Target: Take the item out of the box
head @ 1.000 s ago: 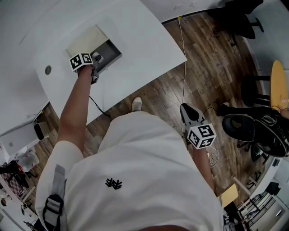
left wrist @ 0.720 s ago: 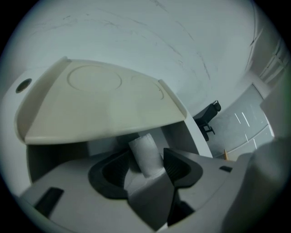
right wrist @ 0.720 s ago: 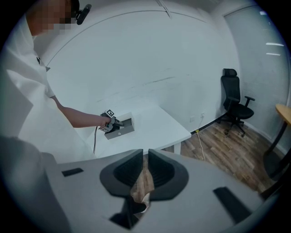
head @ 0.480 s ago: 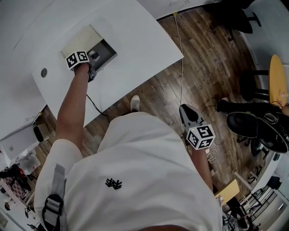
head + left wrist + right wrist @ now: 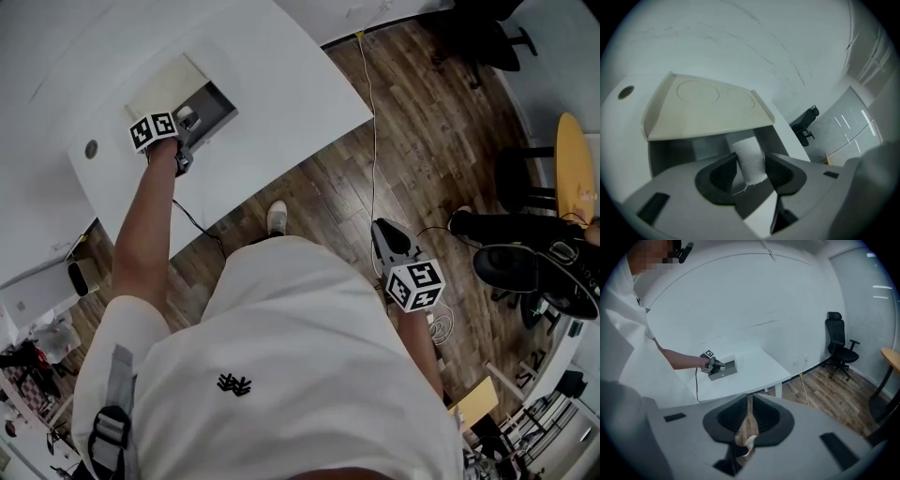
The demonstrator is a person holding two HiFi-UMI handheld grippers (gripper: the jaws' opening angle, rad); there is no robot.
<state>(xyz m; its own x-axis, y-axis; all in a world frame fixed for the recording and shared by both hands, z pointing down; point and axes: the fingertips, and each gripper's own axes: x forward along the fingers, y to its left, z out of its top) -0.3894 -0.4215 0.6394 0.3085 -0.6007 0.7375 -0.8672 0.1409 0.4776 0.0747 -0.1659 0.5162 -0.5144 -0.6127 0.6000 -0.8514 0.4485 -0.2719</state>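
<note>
A grey box (image 5: pixel 212 101) with its cream lid (image 5: pixel 161 86) folded back lies on the white table (image 5: pixel 281 84). My left gripper (image 5: pixel 750 171) reaches into the box (image 5: pixel 670 154) below the lid (image 5: pixel 703 110). Its jaws are closing, and a white roll (image 5: pixel 749 159) with a loose thread stands between the pads and touches both. In the head view the left gripper (image 5: pixel 186 120) sits at the box's near edge. My right gripper (image 5: pixel 386 236) hangs low by my side over the wood floor, shut with nothing in it (image 5: pixel 750 411).
A round hole (image 5: pixel 91 149) is set in the table left of the box. A cable (image 5: pixel 375 141) runs across the floor from the table's corner. Black office chairs (image 5: pixel 838 345) and a round yellow table (image 5: pixel 574 169) stand to the right.
The left gripper has stayed at the box's near edge, and the whole view has drifted slightly left. The right gripper has not moved.
</note>
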